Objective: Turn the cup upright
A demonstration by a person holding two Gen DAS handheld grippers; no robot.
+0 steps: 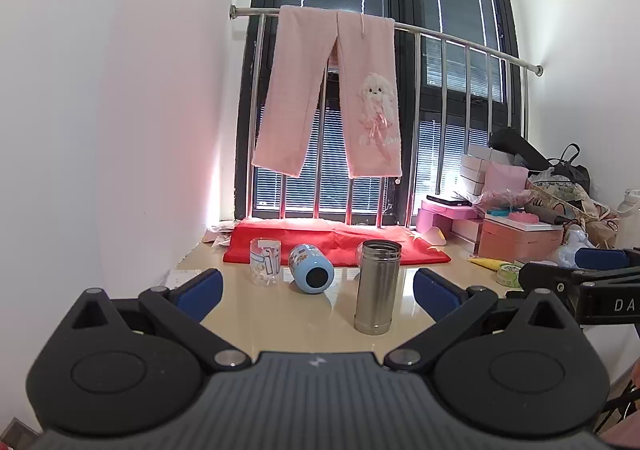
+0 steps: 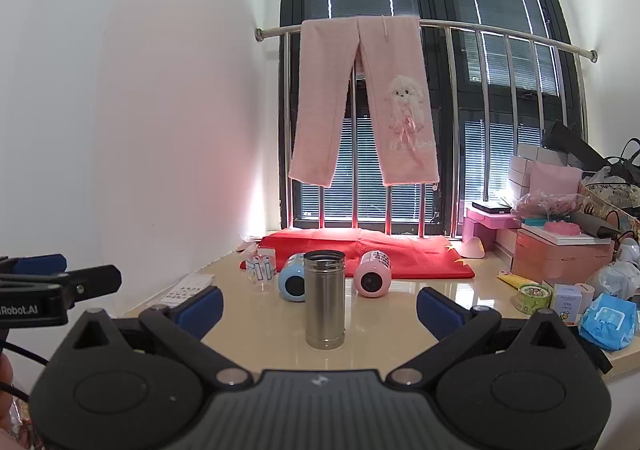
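Observation:
A steel cup (image 1: 377, 286) (image 2: 325, 299) stands upright, mouth up, on the beige table (image 1: 288, 314). A blue cup (image 1: 311, 268) (image 2: 293, 277) lies on its side, base toward me. A pink cup (image 2: 373, 273) lies on its side to the right; in the left wrist view the steel cup hides it. A clear glass (image 1: 265, 260) (image 2: 262, 268) stands at the left. My left gripper (image 1: 318, 286) is open and empty, short of the cups. My right gripper (image 2: 320, 306) is open and empty, with the steel cup in line between its fingers, farther out.
A red cloth (image 1: 340, 242) lies behind the cups under the window railing. Pink trousers (image 1: 332, 90) hang on the rail. Boxes and bags (image 2: 560, 250) crowd the right side. A blue packet (image 2: 608, 320) and a small tin (image 2: 534, 296) lie near the right edge. White wall at left.

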